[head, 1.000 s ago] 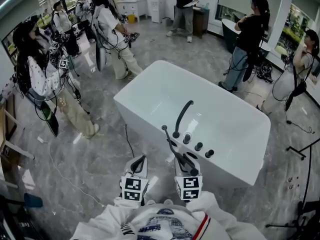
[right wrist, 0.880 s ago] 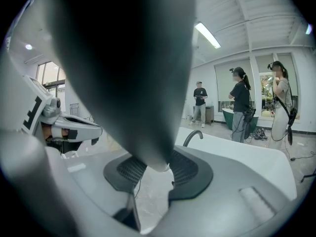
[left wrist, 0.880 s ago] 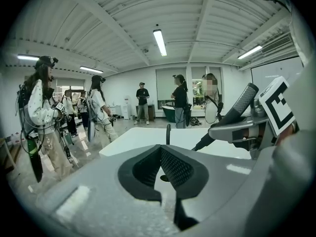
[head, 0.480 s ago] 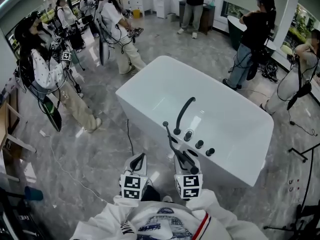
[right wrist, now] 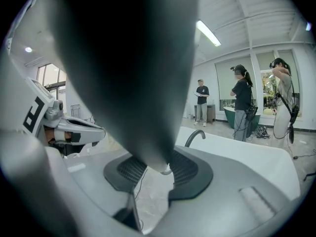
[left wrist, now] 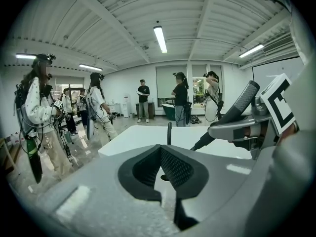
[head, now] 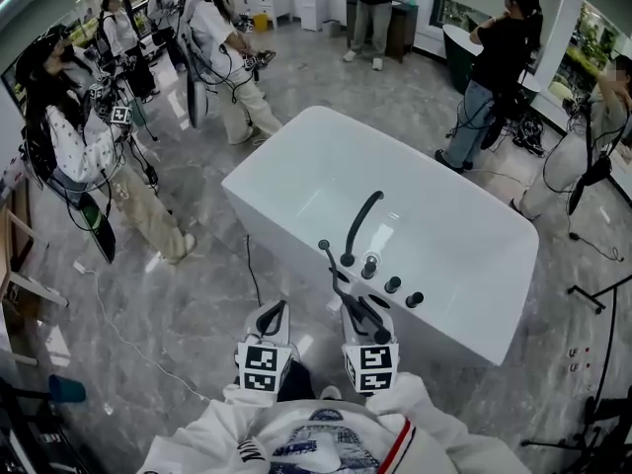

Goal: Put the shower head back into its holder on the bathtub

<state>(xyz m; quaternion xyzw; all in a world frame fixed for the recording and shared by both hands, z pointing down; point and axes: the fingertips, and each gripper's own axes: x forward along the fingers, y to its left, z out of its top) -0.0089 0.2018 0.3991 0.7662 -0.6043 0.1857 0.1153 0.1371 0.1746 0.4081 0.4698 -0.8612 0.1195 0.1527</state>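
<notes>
The white bathtub (head: 464, 265) stands ahead of me, with a curved black spout (head: 357, 227) and a row of black fittings (head: 392, 285) on its near rim. My right gripper (head: 357, 309) is shut on the black shower head (head: 339, 282), a thin wand that slants up and to the left over the tub's near corner. In the right gripper view the shower head (right wrist: 133, 73) is a big dark blur between the pads (right wrist: 185, 167). My left gripper (head: 274, 312) hangs beside it over the floor, shut on nothing. In the left gripper view the shower head (left wrist: 232, 115) shows at the right.
Several people with cables and gear stand around the tub on the grey marble floor (head: 188, 294): one group at the left (head: 89, 146) and others at the far right (head: 494, 67). A dark tripod leg (head: 592, 299) lies at the right. A cable (head: 252, 270) runs along the tub's left side.
Both grippers and the shower head stay where they were. The head view has shifted slightly, and the people in the background have moved a little.
</notes>
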